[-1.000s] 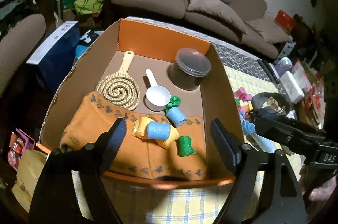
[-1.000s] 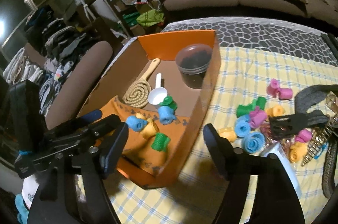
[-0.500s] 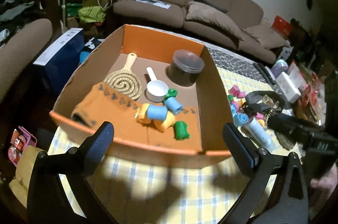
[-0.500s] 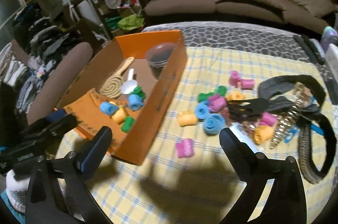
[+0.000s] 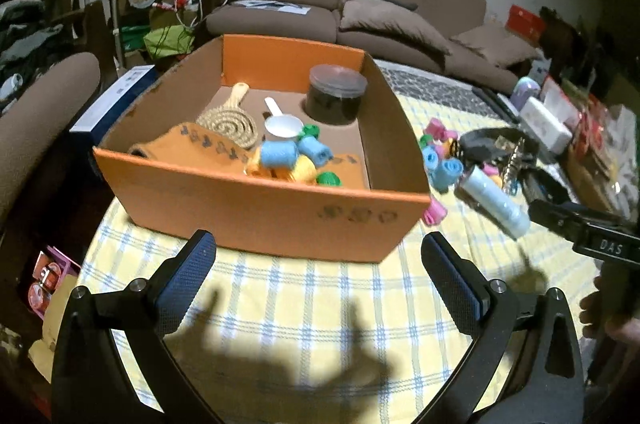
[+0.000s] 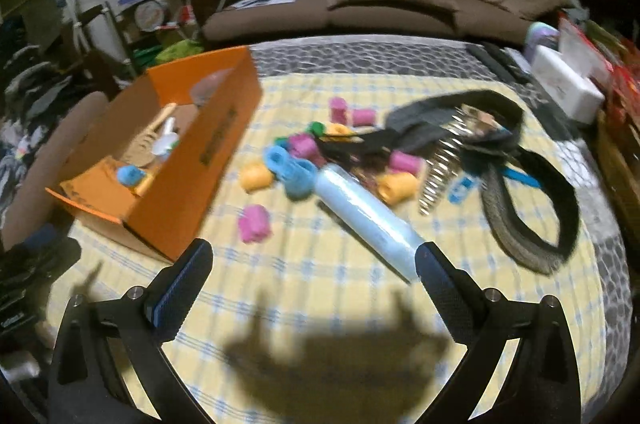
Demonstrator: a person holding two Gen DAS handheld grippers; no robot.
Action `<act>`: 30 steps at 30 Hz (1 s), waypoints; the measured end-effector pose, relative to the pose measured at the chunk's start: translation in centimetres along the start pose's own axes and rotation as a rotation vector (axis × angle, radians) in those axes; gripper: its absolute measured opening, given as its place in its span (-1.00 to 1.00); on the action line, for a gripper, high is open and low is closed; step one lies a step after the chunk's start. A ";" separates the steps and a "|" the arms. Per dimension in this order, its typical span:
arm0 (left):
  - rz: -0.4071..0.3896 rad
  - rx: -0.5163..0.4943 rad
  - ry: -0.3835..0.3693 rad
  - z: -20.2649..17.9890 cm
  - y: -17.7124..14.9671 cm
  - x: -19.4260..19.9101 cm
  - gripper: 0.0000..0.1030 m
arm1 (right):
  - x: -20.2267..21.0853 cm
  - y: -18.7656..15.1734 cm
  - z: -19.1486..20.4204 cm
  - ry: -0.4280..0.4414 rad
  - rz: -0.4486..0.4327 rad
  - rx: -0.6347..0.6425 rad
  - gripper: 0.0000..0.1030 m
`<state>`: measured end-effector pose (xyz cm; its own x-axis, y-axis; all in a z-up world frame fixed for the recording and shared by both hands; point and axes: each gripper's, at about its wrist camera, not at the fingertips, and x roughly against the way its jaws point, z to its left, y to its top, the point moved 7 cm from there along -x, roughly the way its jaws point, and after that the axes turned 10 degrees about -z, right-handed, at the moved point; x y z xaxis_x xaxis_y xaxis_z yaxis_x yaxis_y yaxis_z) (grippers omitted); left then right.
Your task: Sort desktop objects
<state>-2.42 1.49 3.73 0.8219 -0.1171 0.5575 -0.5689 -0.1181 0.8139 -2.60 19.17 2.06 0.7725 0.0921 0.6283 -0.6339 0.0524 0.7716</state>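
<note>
Orange cardboard box (image 5: 256,212) sits on the yellow-checked worktop (image 5: 312,304), holding foam curlers; more curlers (image 6: 294,169) lie scattered beside it. Left tool (image 5: 318,266) and right tool (image 6: 314,270) both gape wide, empty.

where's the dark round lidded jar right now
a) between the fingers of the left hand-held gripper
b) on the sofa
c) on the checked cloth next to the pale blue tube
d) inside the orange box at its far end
d: the dark lidded jar stands inside the orange box, against the far wall near the hairbrush and the white scoop.
</note>
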 end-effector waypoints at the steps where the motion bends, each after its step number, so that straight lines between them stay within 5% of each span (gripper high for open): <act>1: 0.005 -0.006 0.009 -0.2 -0.5 -0.2 0.99 | 0.2 -0.5 -0.4 -0.018 -0.004 -0.007 0.99; 18: 0.137 -0.082 0.082 -3.8 -7.7 -4.9 0.99 | -1.7 -6.6 -4.7 -0.154 0.037 -0.047 0.99; 30: 0.175 -0.058 0.138 -3.8 -7.9 -6.5 1.00 | -3.4 -9.0 -4.7 -0.197 0.067 -0.039 1.00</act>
<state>-3.14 6.89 -5.70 0.7096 0.0054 0.7046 -0.7035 -0.0509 0.7089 0.28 23.07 -7.45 0.7189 -0.0995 0.6880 -0.6819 0.0916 0.7257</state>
